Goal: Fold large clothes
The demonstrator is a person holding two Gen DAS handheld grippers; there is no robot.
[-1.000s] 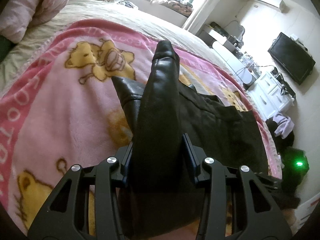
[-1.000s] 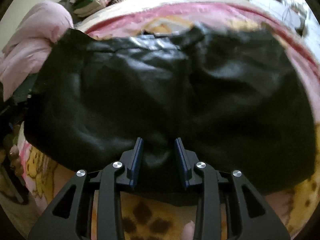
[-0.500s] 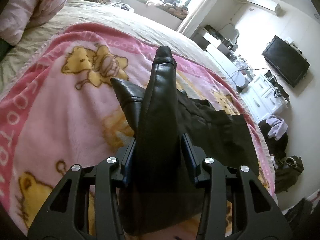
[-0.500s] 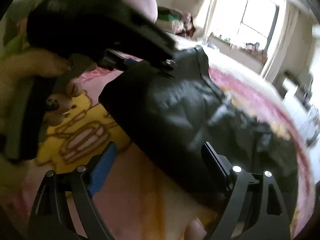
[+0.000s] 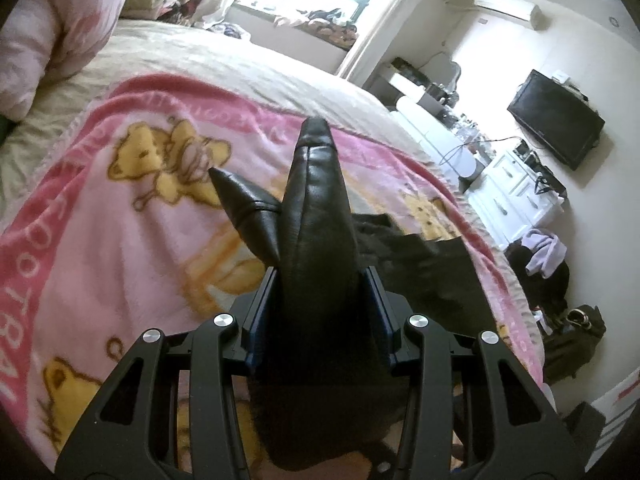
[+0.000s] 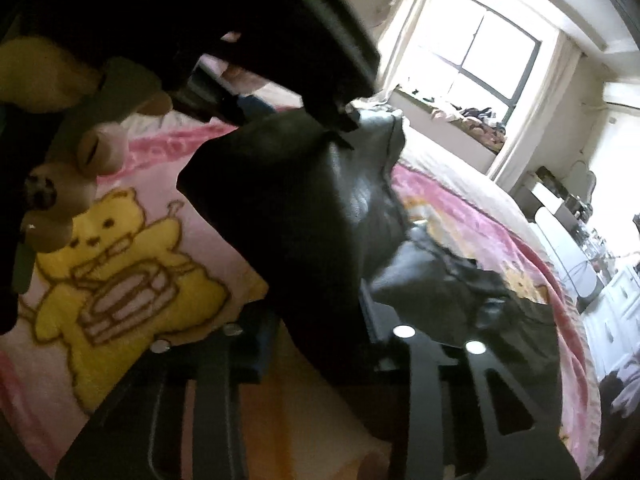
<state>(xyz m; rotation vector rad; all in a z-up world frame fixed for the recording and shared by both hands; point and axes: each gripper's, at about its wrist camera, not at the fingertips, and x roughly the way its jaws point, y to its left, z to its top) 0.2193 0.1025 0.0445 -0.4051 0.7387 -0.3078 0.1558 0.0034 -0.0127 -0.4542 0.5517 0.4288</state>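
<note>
Blanket (image 5: 120,248) in pink with yellow bears fills the left of both views, spread over the bed (image 5: 208,52). At lower centre of the left wrist view the left gripper (image 5: 320,296) clamps a thick fold of the black leather garment (image 5: 316,216), which rises from between its jaws toward the frame's middle; the rest trails to the right across the blanket. In the blurred right wrist view the right gripper (image 6: 316,320) has just been closing, and a dark fold of the garment sits between its narrowed jaws, pinched. A wall-mounted television (image 5: 556,120) hangs at right.
</note>
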